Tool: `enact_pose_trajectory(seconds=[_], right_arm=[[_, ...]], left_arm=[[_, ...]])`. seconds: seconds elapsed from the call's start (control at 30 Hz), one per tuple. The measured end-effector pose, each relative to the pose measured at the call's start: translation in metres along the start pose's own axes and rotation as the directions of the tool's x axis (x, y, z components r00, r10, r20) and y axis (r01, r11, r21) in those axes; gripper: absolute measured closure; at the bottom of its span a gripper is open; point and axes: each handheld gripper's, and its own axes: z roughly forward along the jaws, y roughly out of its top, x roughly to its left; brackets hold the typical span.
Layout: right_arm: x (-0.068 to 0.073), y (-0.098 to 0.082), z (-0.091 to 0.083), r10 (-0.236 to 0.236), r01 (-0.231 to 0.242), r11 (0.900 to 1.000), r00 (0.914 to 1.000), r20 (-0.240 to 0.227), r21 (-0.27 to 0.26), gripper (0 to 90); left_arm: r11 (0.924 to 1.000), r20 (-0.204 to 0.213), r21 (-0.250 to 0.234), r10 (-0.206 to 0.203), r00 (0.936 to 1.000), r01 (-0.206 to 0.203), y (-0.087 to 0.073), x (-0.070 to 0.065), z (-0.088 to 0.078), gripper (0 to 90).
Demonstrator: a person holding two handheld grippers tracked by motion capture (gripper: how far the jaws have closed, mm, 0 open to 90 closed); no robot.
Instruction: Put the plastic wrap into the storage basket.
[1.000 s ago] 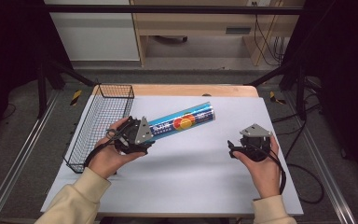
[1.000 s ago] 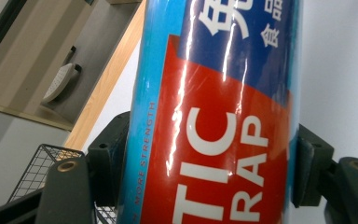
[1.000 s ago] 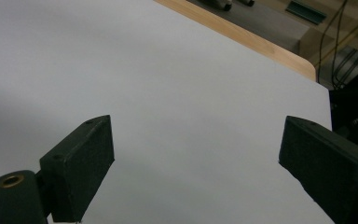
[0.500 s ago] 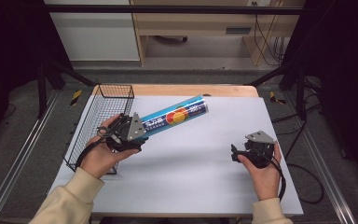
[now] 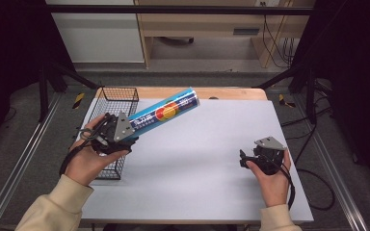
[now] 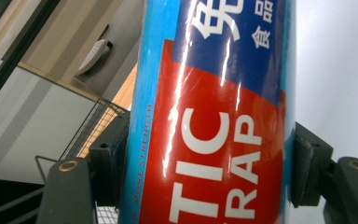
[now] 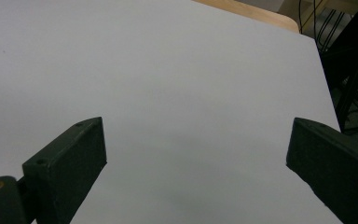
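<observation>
**Tube clamped in the left jaws, right jaws wide and bare**

High view: the left gripper (image 5: 125,132) sits in the person's left hand (image 5: 89,156) at the near end of the wire basket (image 5: 113,96). Its jaws close on the lower end of a blue tube (image 5: 164,111), which slants up and away from them over the white table (image 5: 197,159). The right gripper (image 5: 243,159) rests in the right hand (image 5: 272,180), well apart from the tube, low over the table with nothing between its jaws.

Left gripper view: the tube (image 6: 214,112) stands between the two jaws, its red and blue label running up from them. Both pads press its sides. The basket (image 6: 91,128) lies just beyond the left jaw.

Right gripper view: the right gripper (image 7: 196,149) has its jaws spread wide, having just been opening. Between and beyond them lies bare white table (image 7: 168,70).
</observation>
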Motion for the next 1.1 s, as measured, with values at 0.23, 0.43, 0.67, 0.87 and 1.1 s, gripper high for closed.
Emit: enact_pose_trajectory(seconds=[0.23,0.43,0.67,0.87,1.1], right_arm=[[-0.004,0.001,-0.002,0.027,-0.026,1.0,0.9995,0.015,-0.011,4.5],[-0.003,-0.001,0.0,0.013,-0.013,1.0,0.9999,0.0,-0.003,4.4],[-0.003,-0.002,0.004,-0.011,0.011,1.0,0.9999,-0.012,0.014,4.8],[-0.005,-0.002,0.003,0.04,-0.039,0.999,0.9989,-0.023,0.028,4.3],[-0.002,-0.003,0.003,0.043,-0.042,0.999,0.9984,-0.037,0.035,4.5]], left_arm=[[0.9994,-0.009,0.026,-0.02,0.9997,0.021,-0.01,0.007,-0.001,30.2],[0.9973,-0.027,0.067,-0.029,0.9992,0.031,-0.014,0.008,-0.007,30.2],[0.9935,-0.046,0.1,-0.051,0.9976,0.055,-0.017,0.004,-0.024,30.3],[0.9918,-0.054,0.109,-0.061,0.9967,0.066,-0.022,0.004,-0.032,30.3],[0.9868,-0.054,0.133,-0.086,0.9948,0.092,-0.029,0.006,-0.029,30.5]])
